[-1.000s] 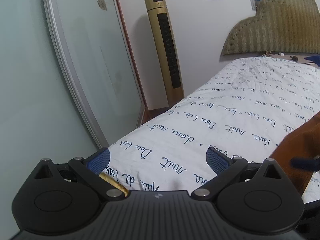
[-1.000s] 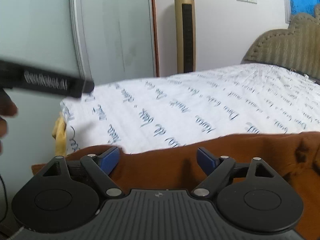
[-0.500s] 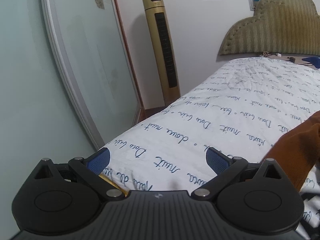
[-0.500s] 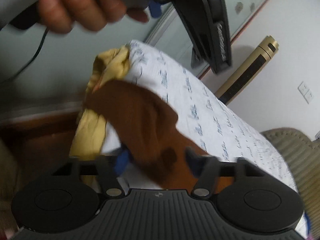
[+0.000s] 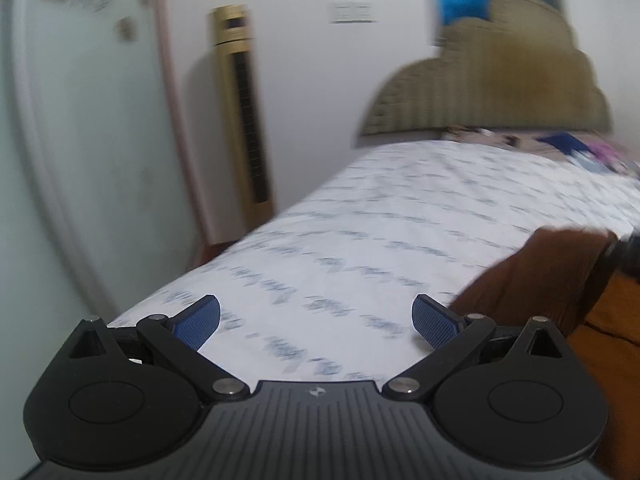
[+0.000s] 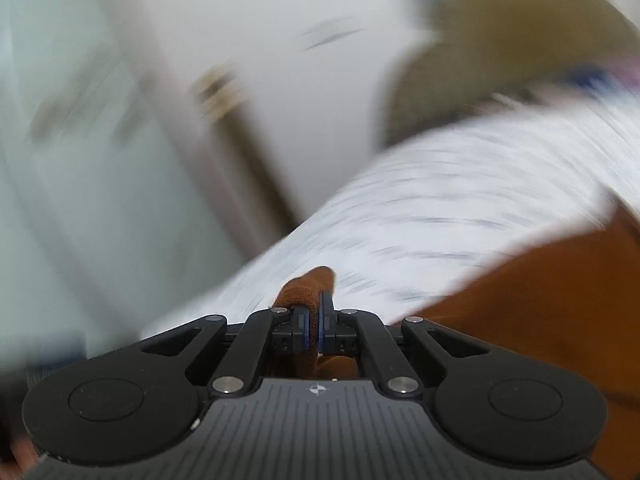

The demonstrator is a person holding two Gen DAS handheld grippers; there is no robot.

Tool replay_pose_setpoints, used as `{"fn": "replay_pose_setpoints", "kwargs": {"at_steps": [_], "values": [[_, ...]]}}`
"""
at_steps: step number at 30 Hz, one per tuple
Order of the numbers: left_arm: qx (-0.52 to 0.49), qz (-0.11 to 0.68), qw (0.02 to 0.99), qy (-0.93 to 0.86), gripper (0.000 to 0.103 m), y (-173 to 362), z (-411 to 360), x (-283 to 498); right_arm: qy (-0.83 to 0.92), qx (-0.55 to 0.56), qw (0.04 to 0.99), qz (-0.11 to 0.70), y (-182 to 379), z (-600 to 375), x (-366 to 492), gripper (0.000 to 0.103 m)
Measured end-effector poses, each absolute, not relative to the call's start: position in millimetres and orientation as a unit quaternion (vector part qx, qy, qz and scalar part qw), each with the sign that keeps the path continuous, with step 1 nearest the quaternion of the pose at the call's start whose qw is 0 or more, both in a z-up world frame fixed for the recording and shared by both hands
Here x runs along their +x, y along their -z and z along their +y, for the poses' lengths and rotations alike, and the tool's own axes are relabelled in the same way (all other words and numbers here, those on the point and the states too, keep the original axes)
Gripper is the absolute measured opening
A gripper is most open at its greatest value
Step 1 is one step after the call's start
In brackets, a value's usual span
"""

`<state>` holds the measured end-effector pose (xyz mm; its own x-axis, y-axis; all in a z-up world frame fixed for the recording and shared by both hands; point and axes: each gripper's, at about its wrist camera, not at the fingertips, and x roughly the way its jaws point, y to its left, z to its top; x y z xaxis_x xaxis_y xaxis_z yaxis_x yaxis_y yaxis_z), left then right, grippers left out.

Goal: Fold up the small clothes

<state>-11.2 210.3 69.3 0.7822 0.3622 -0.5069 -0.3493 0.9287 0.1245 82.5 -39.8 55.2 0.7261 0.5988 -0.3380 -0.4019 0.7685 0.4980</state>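
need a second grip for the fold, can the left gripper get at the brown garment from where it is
Probably yes: the left gripper is open and empty over the bedsheet, and the brown garment lies just beside its right finger, nothing between.

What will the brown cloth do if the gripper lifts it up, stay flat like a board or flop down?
Probably flop. The brown cloth lies soft and rumpled on the bed, and the bit pinched in the right gripper curls over the pads. It looks thin, so likely light. Its fuzzy surface probably won't slip out easily.
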Motion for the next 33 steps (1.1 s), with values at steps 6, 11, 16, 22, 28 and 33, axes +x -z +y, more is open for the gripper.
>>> {"fn": "replay_pose_setpoints", "kwargs": {"at_steps": [6, 11, 16, 22, 28, 33], "values": [[0.063, 0.310, 0.944, -0.091, 0.103, -41, 141, 26, -0.157, 0.265, 0.901, 0.304, -18, -132, 84, 0.019], [0.121, 0.327, 0.937, -0.029, 0.103, -11, 84, 38, -0.142, 0.253, 0.896, 0.335, 9, -133, 91, 0.050], [0.177, 0.347, 0.920, -0.044, 0.103, 24, 63, 46, -0.117, 0.057, 0.946, 0.295, -10, -104, 86, 0.063], [0.148, 0.366, 0.915, -0.083, 0.103, 36, 103, 43, -0.122, -0.378, 0.905, 0.150, 2, -40, 42, 0.064], [0.111, 0.378, 0.916, -0.079, 0.103, 34, 123, 35, -0.152, -0.496, 0.847, 0.118, 31, -27, 35, 0.064], [0.124, 0.373, 0.915, -0.086, 0.103, 31, 123, 25, -0.170, -0.535, 0.823, 0.091, 42, -7, 42, 0.064]]}}
